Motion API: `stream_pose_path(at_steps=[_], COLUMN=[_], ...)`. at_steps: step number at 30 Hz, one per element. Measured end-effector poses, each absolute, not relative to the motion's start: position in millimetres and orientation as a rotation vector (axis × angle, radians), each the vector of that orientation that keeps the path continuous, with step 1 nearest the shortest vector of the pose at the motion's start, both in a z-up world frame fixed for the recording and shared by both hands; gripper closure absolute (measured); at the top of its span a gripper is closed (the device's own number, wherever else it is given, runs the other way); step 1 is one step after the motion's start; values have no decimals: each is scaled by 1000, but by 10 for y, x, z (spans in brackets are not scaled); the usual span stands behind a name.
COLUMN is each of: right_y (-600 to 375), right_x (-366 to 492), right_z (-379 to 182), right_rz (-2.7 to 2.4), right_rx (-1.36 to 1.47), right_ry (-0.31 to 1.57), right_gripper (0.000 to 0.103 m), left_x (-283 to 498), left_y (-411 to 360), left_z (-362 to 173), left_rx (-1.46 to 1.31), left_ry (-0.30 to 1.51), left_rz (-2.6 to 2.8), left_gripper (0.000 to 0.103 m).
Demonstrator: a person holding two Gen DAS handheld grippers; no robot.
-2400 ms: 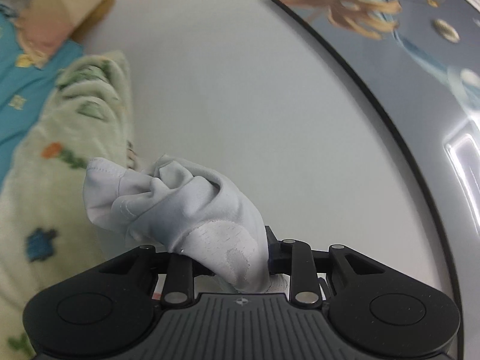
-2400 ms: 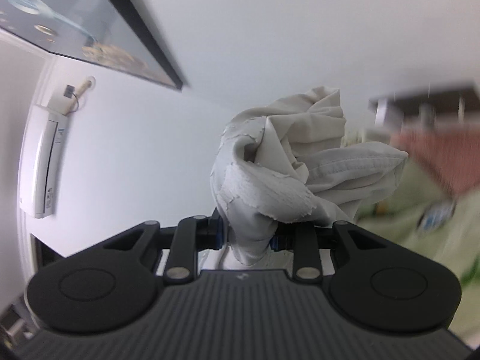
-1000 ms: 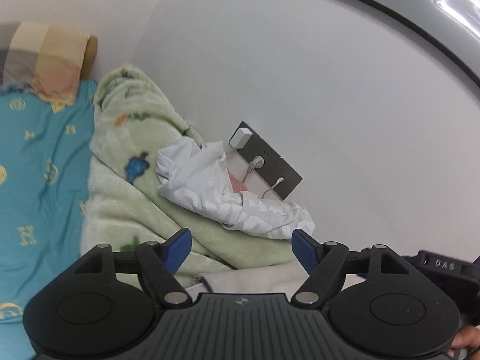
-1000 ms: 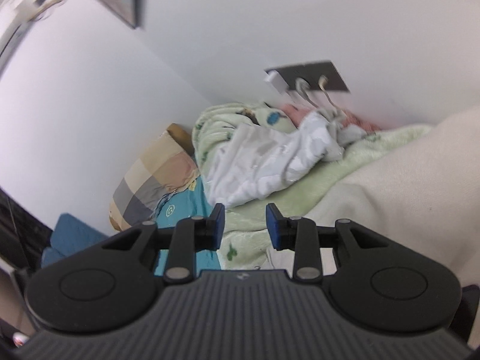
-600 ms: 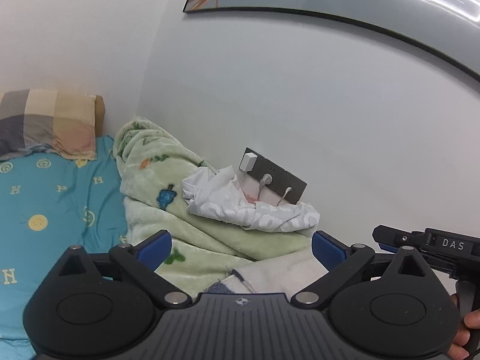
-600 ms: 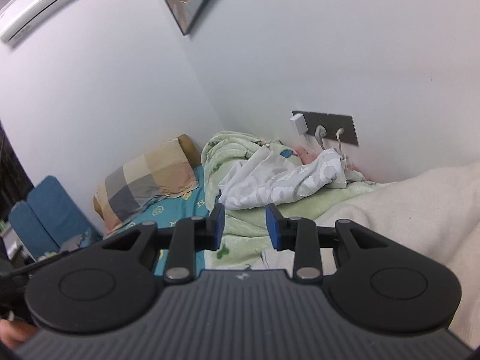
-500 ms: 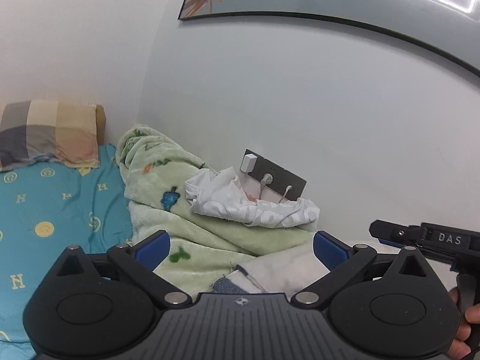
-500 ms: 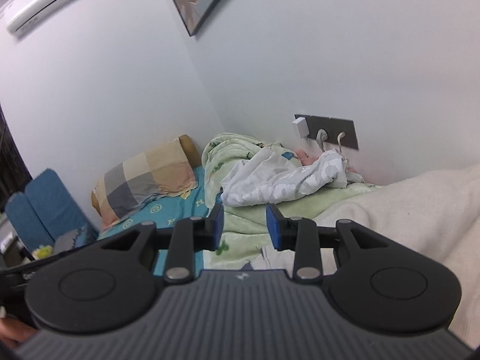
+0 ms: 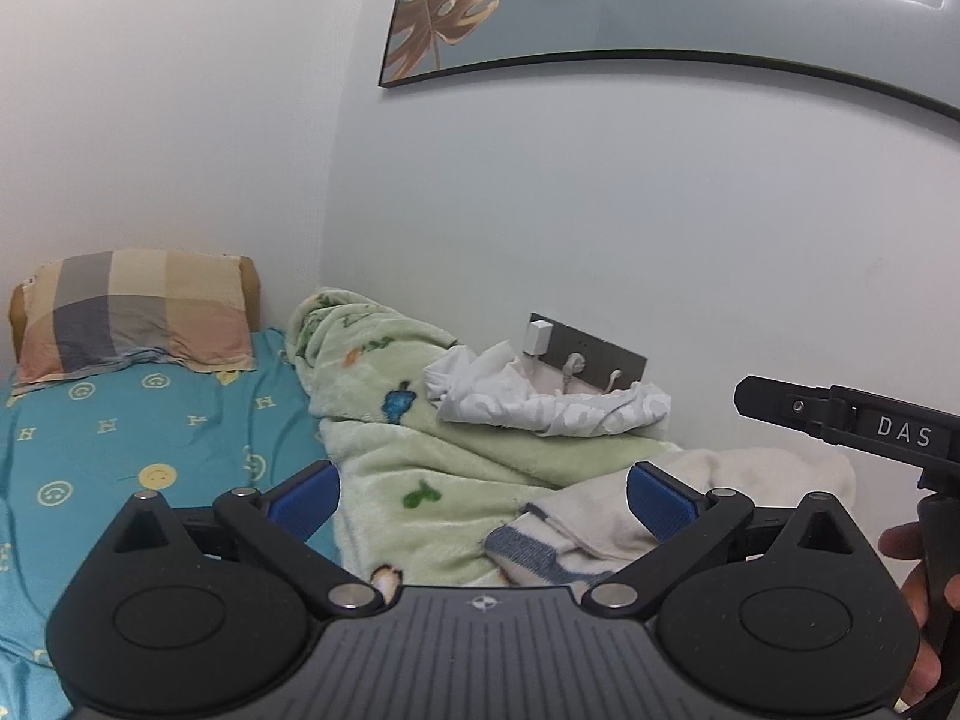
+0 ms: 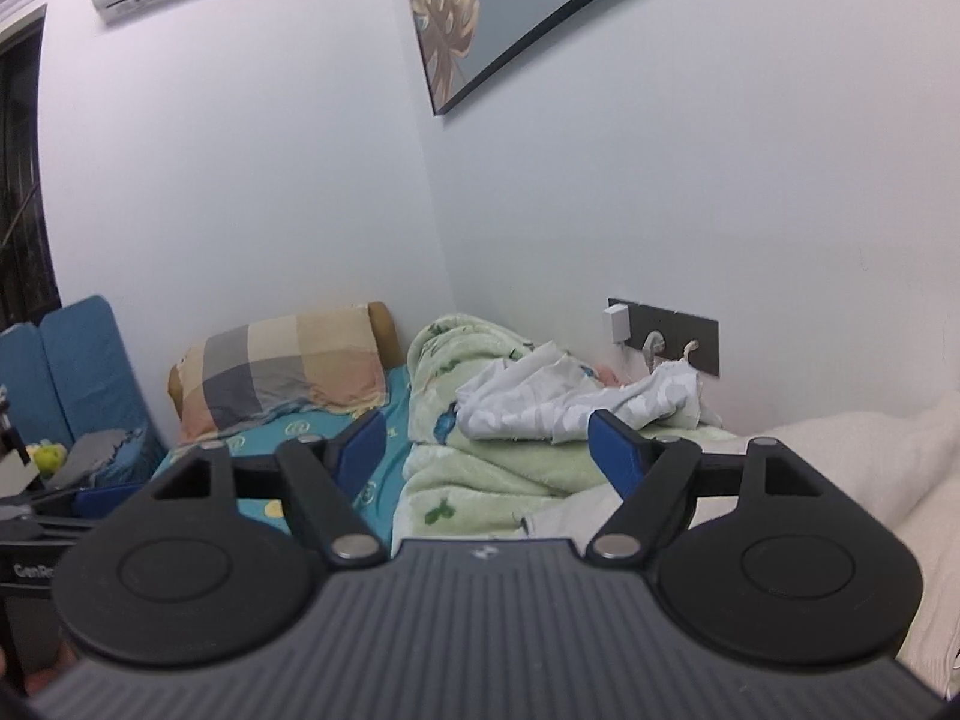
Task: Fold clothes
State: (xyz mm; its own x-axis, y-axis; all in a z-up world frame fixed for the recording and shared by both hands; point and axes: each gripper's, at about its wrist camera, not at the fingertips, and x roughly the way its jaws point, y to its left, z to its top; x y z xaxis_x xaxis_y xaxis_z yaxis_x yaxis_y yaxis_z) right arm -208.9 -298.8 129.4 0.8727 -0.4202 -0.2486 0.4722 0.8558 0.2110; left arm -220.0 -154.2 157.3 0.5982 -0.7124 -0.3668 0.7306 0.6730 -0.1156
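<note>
The left claw (image 9: 482,495) stands wide, its blue pads (image 9: 303,498) far apart with nothing gripped. Seen between them, lower down, are the pale green fleece blanket (image 9: 420,456) and a cream towel with a blue striped edge (image 9: 540,540), neither touched by a pad. The right claw (image 10: 486,453) has its jaws opening, and no cloth lies between its blue pads (image 10: 612,450).

The task's thing, a crumpled white garment (image 9: 540,402), lies well beyond both claws on top of the green blanket, hard against the wall. Taking the grey socket plate (image 9: 594,357) on that wall as the landmark, the garment sits just below and in front of it, its bunched folds reaching up to the white plugs and cords. In the right wrist view the same garment (image 10: 570,399) spreads leftward from under the plate (image 10: 666,336), with a bit of pink cloth (image 10: 609,375) showing behind it.

Left of the socket plate the green blanket rises in a hump near the room corner. Further left lies a teal sheet with smiley prints (image 9: 150,432), and a checked pillow (image 9: 132,312) leans against the far wall. Right of the plate and nearer, a cream blanket (image 10: 840,456) covers the bed. Above the plate hangs a framed picture with a gold leaf (image 9: 450,6). The right claw's black body, marked DAS (image 9: 852,420), shows at the left view's right edge, held by a hand (image 9: 918,594).
</note>
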Motion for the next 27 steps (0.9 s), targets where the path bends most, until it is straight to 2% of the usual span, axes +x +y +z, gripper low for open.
stream_pose_path(at_steps=[10,27], right_y=[-2920,-2759], right_x=[-2070,-2124], right_z=[1115,1193], right_rz=[-505,-525], right_rx=[280,226], right_ry=[227,210], right_gripper=[27,27], left_x=[-2329,-2374], left_y=[-1280,-1326], left_z=[1639,1667], left_rx=[41,74], left_ry=[352,352], left_rz=[-781,-760], left_gripper=[0,0])
